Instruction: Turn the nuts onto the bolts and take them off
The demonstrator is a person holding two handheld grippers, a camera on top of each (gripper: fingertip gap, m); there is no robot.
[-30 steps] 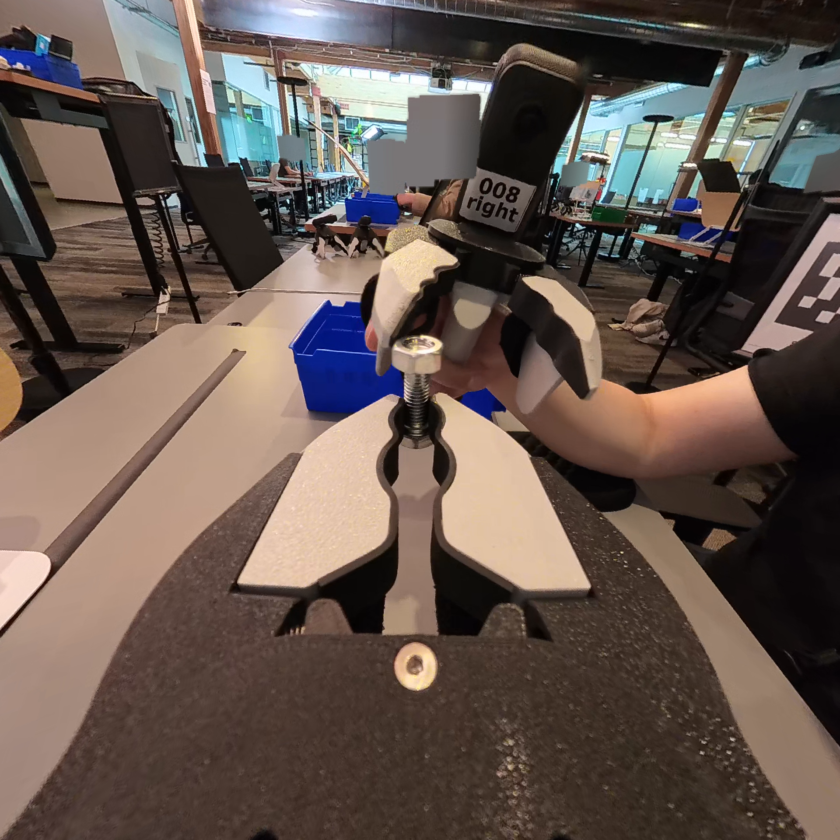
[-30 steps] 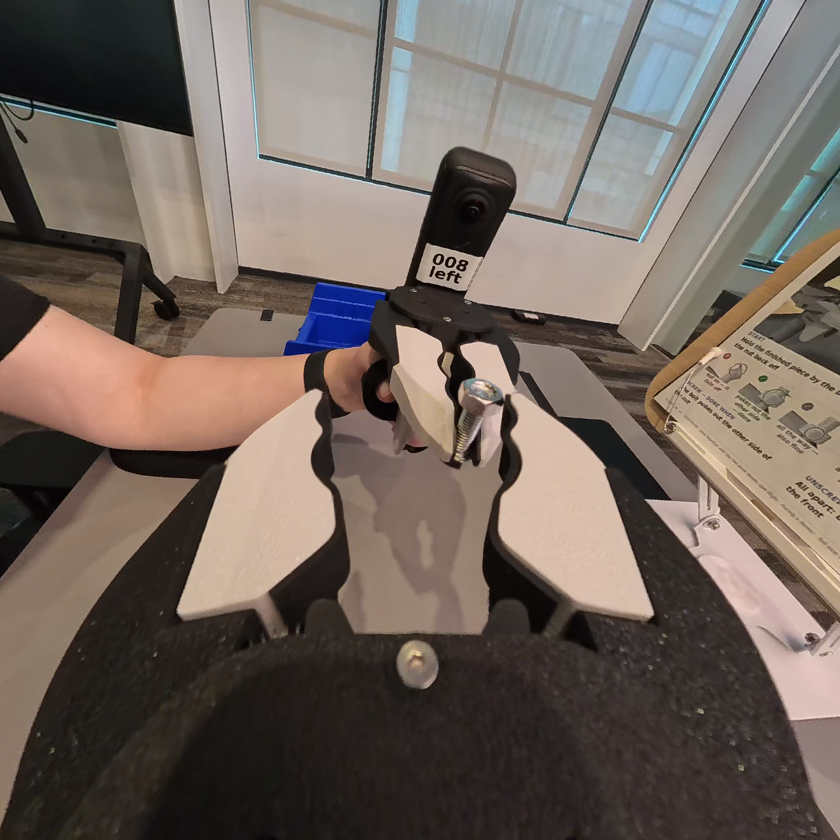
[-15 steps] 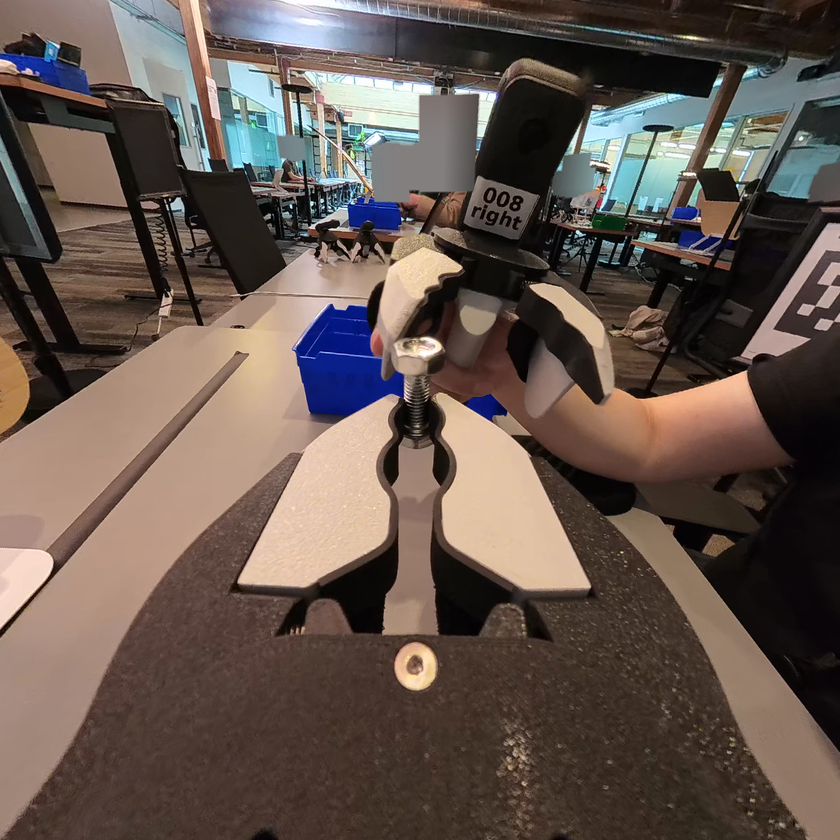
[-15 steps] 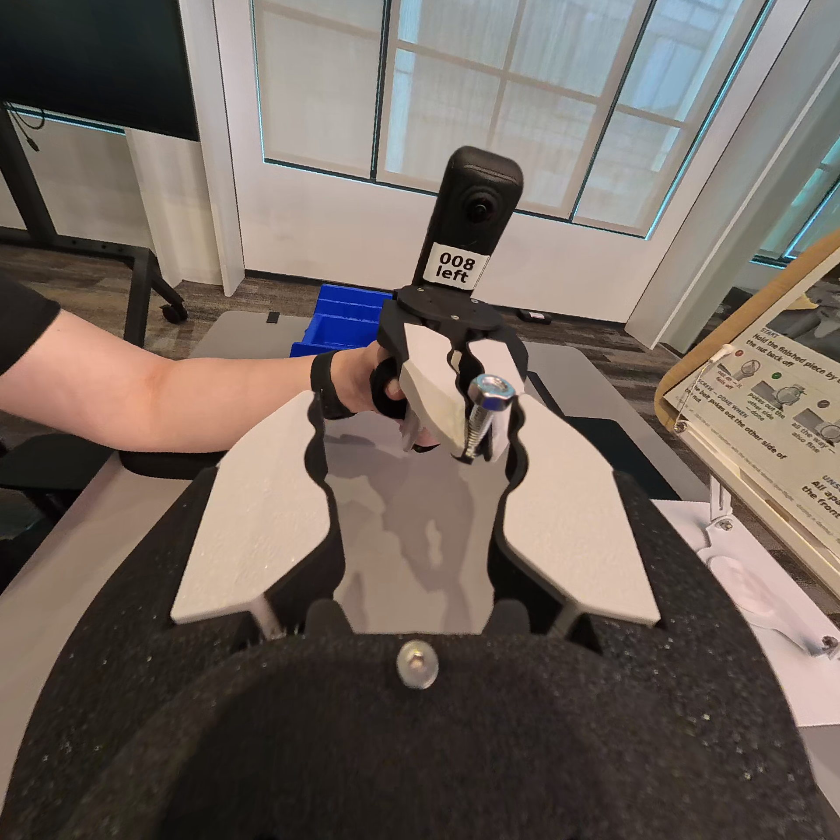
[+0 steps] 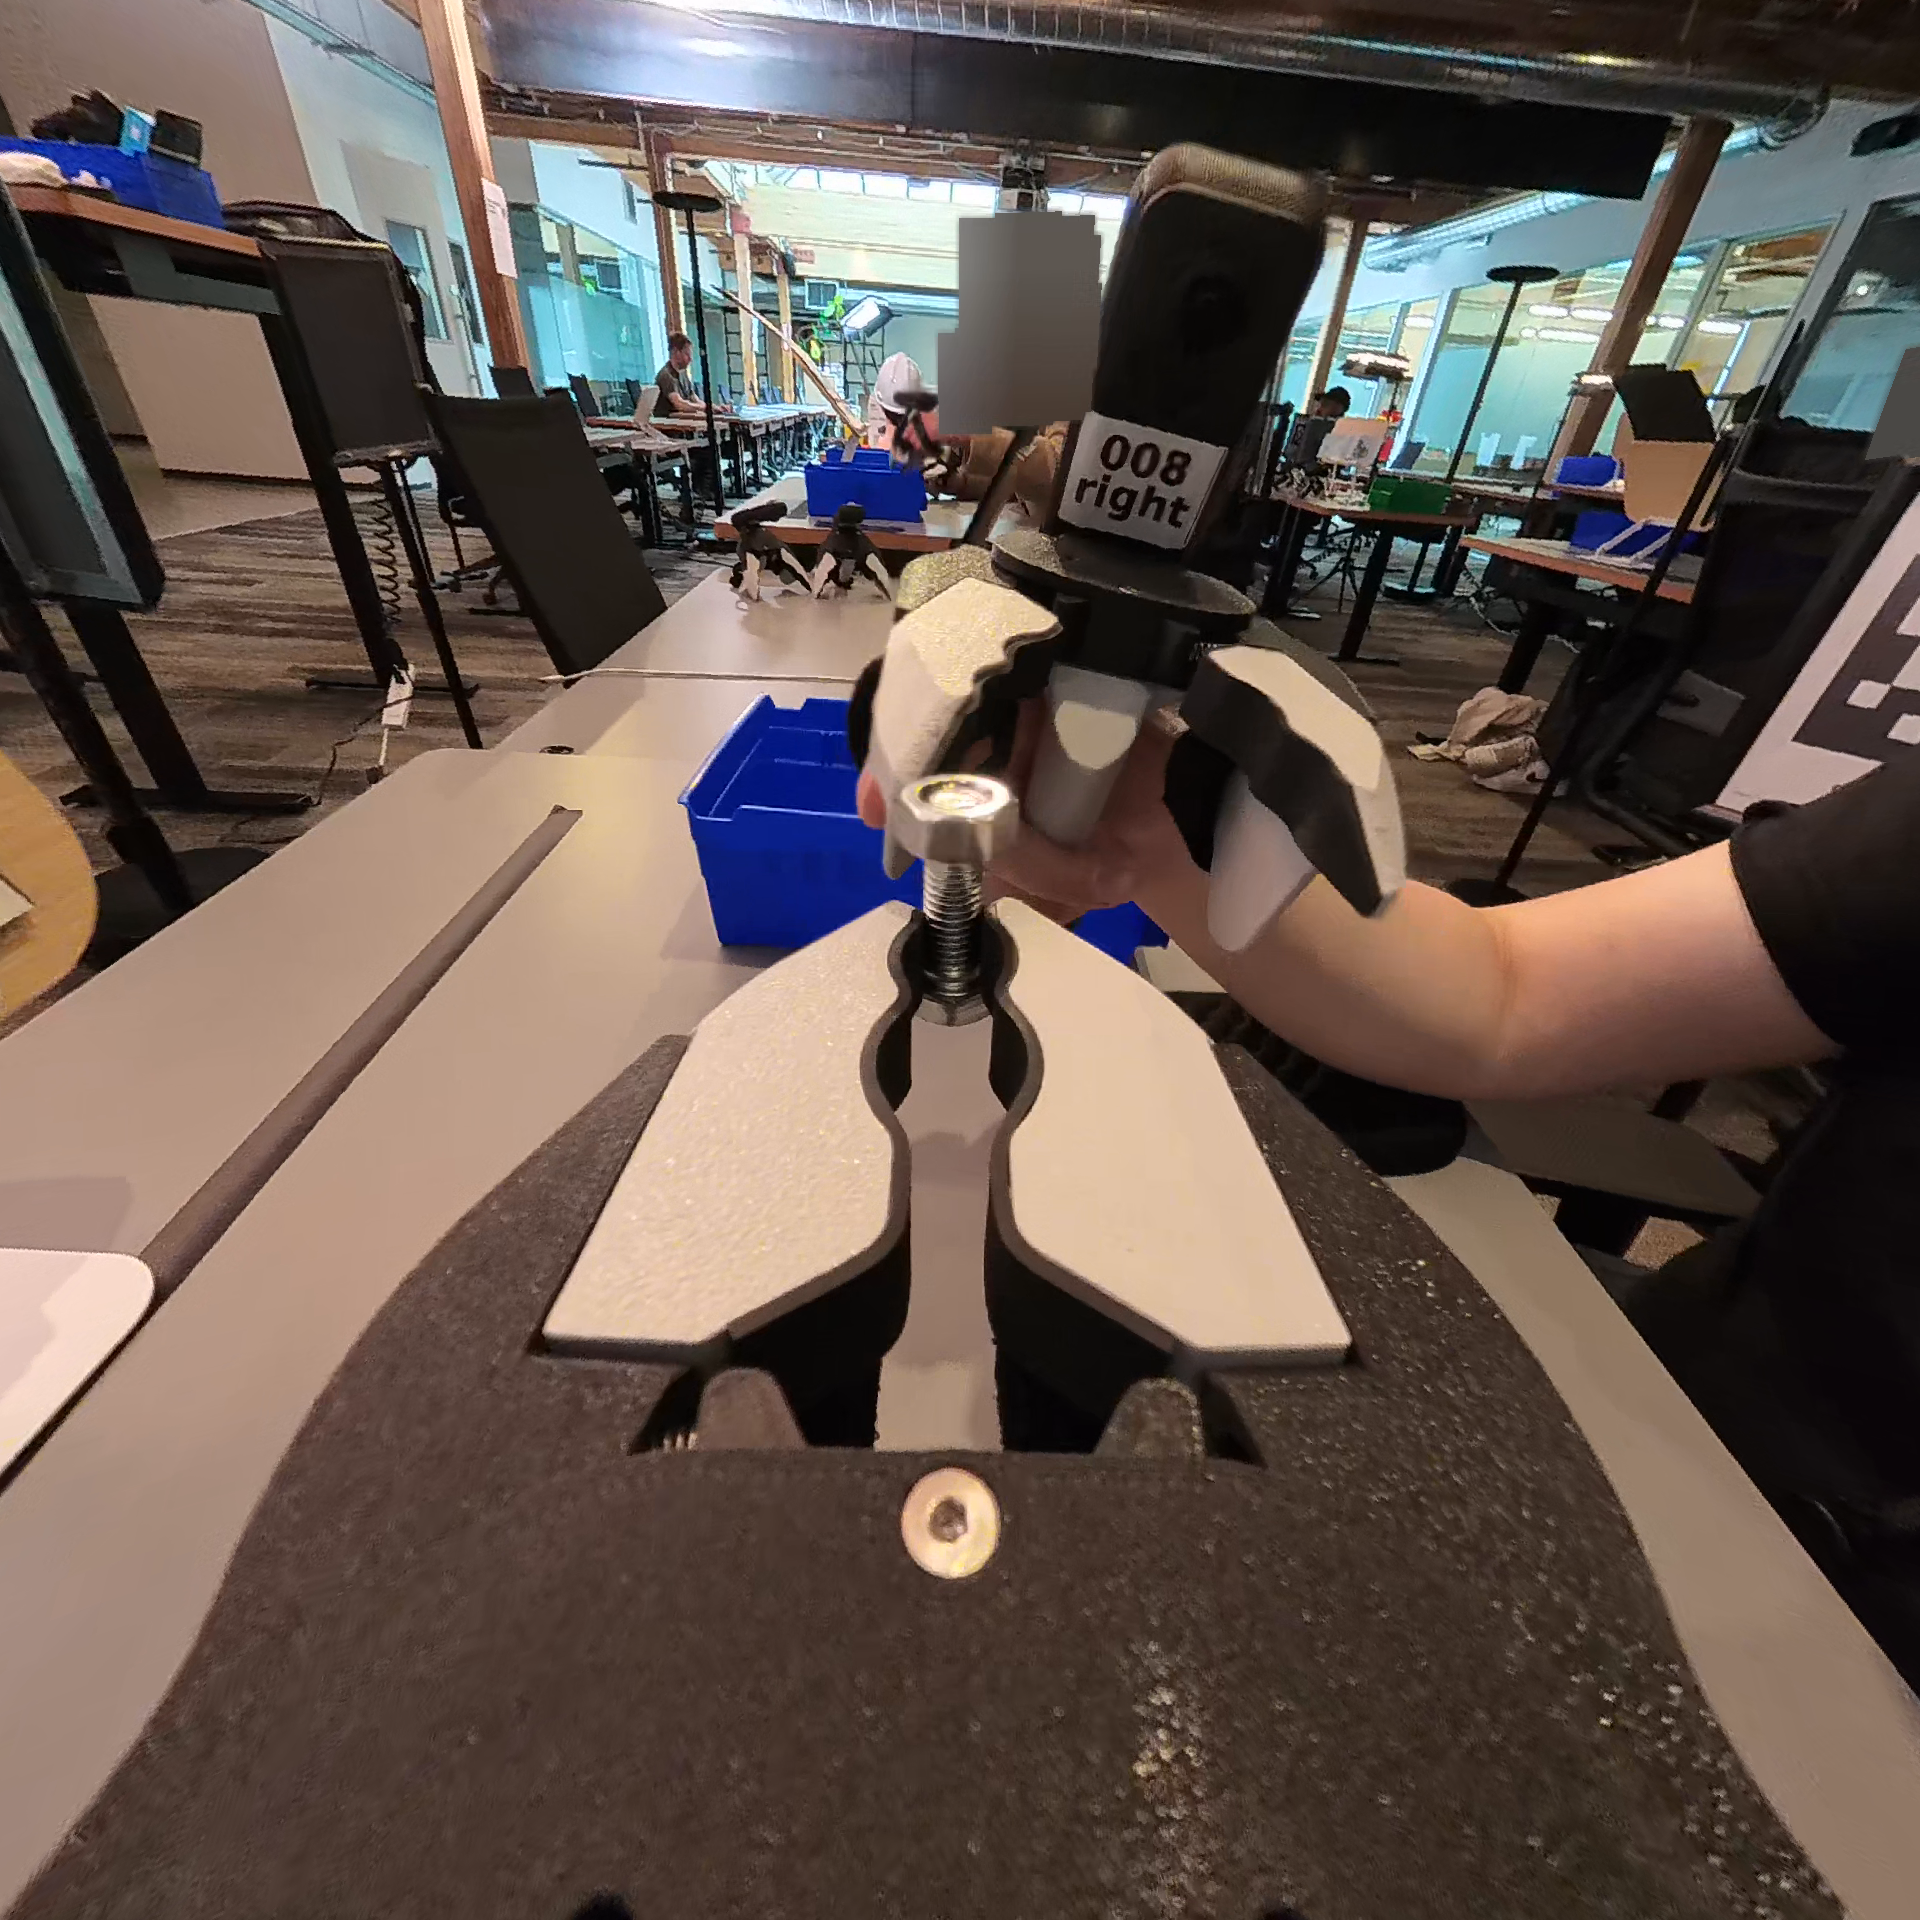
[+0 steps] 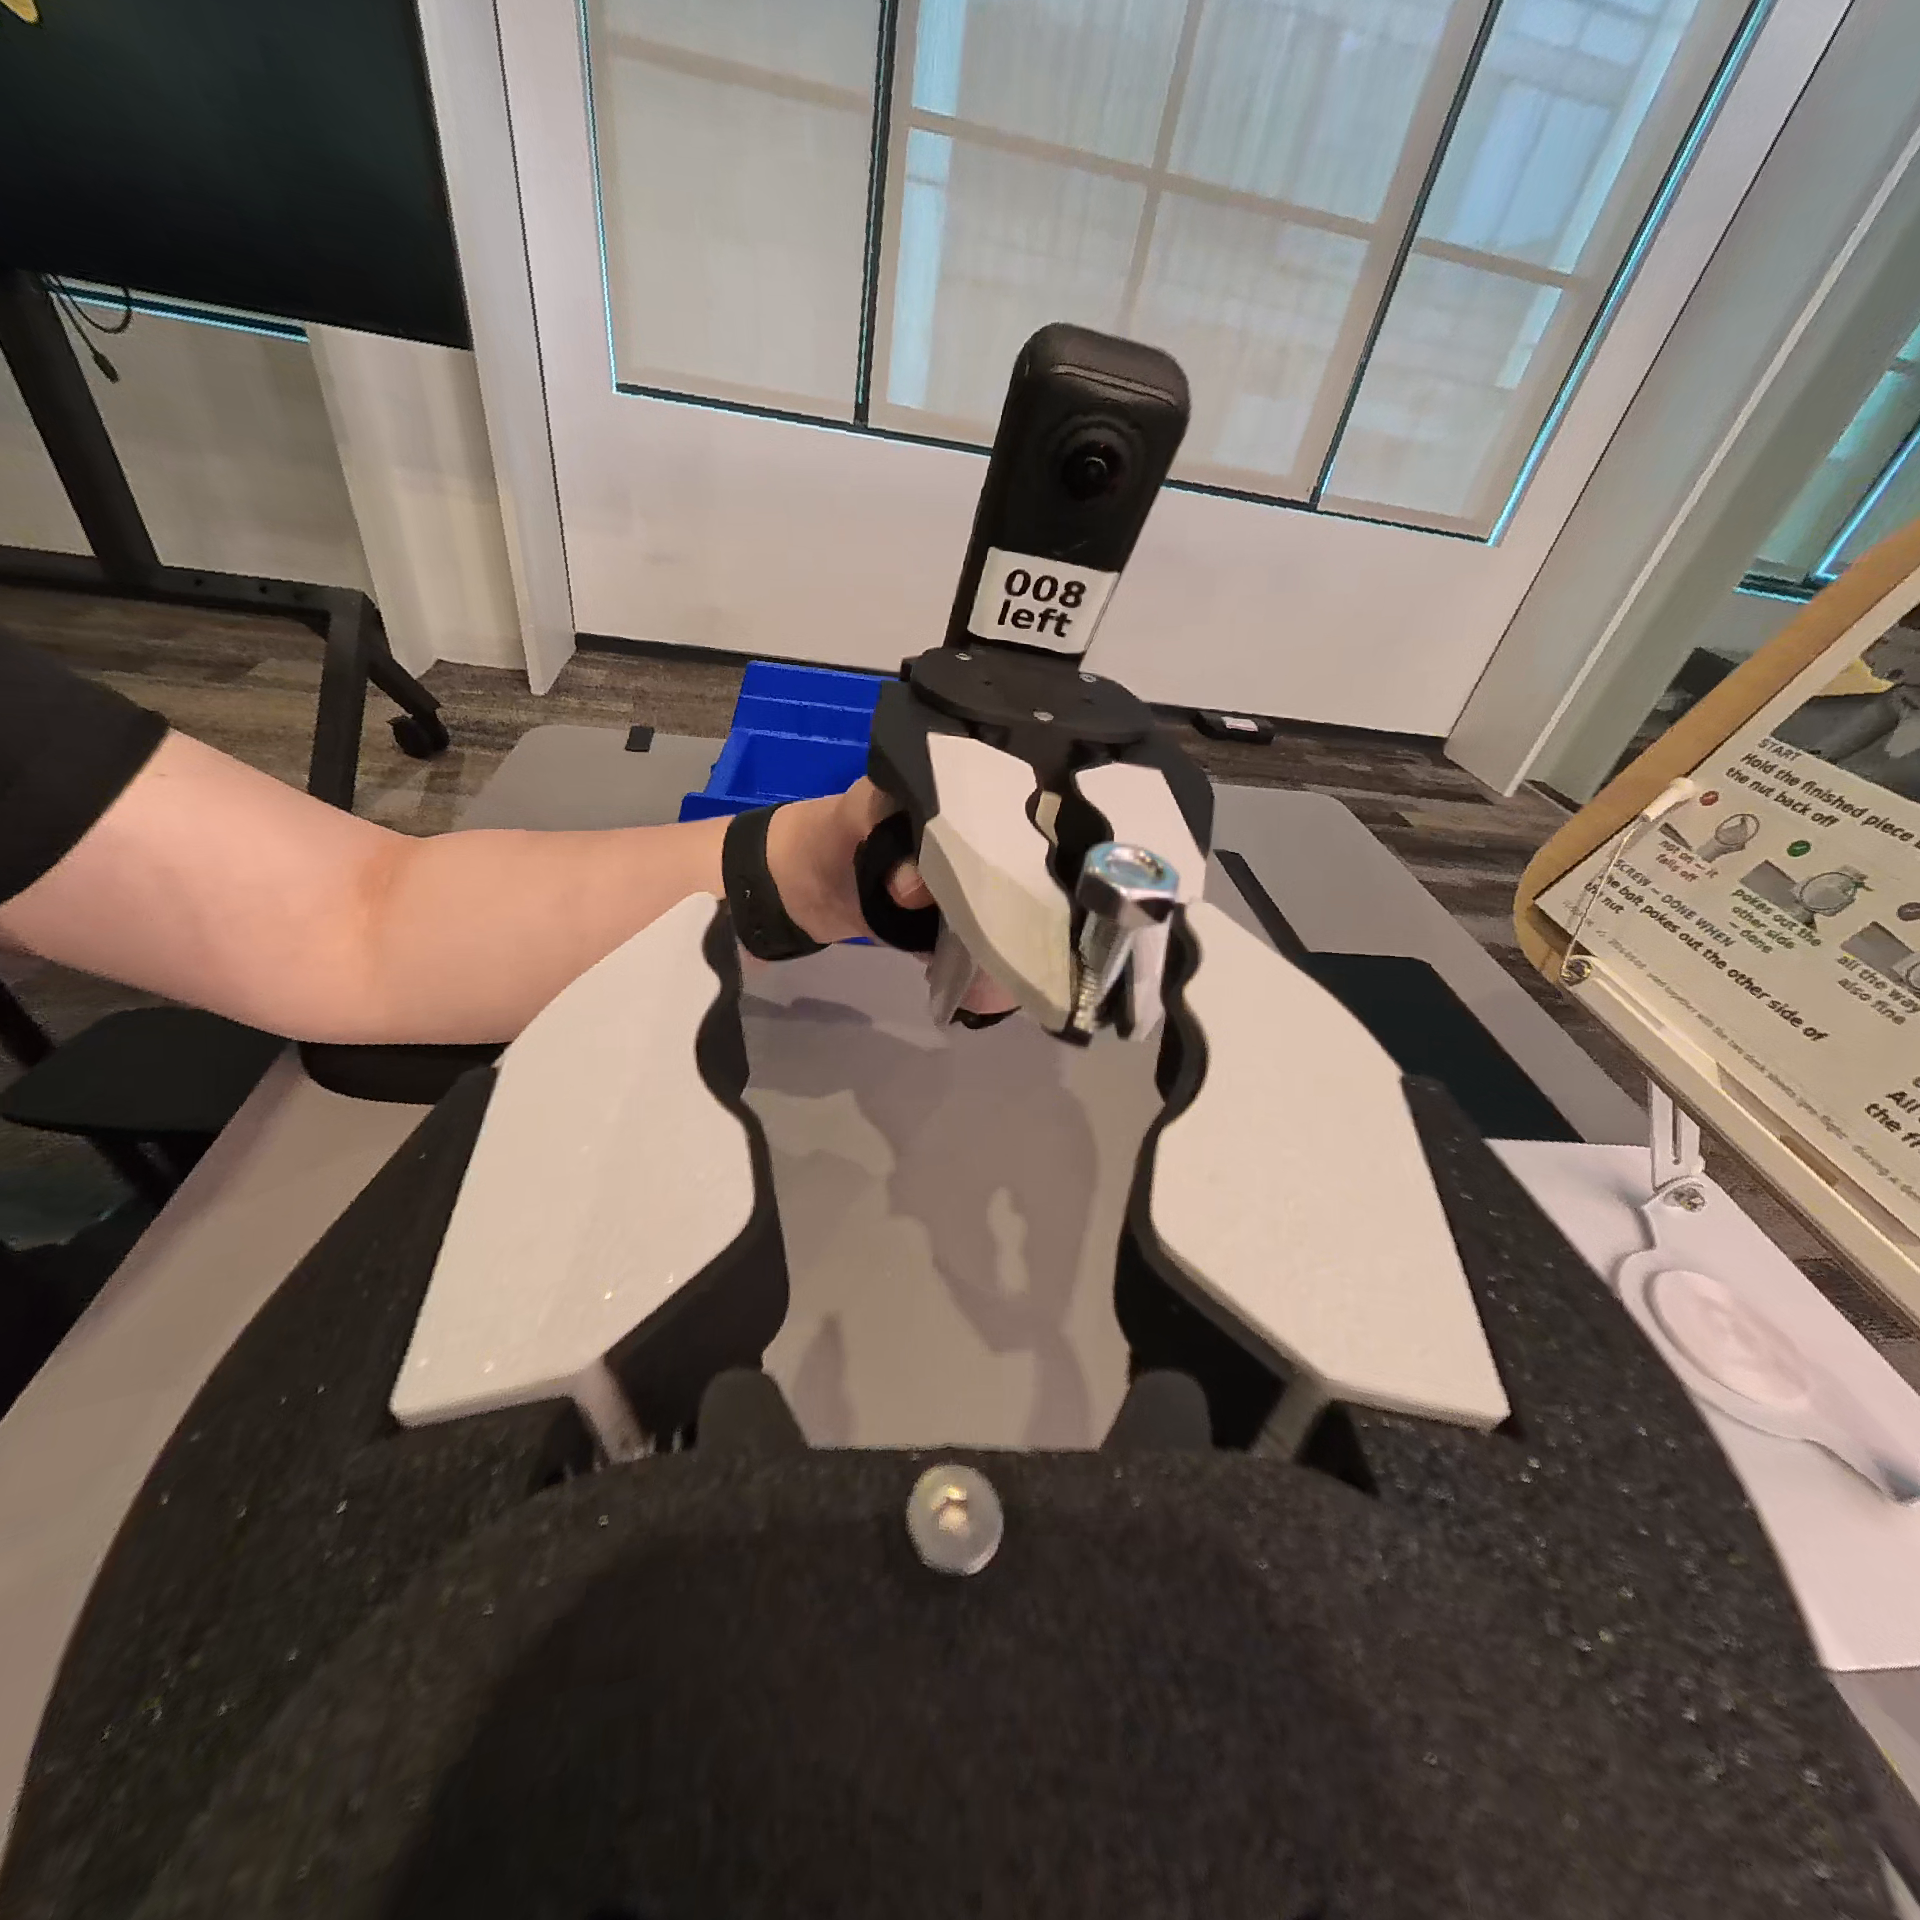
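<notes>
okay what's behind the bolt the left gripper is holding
Directly behind the bolt clamped in the left gripper is the open right gripper, held in a hand. Farther back sits a blue bin, partly covered by them, so its contents cannot be seen.

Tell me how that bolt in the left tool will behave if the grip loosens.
The bolt looks like bright steel, so probably stiff and heavy for its size. It stands head-up, pinched low on its threads by the left tool; the threads likely resist sliding. Freed on the table, its round shank would likely roll in an arc.
</notes>
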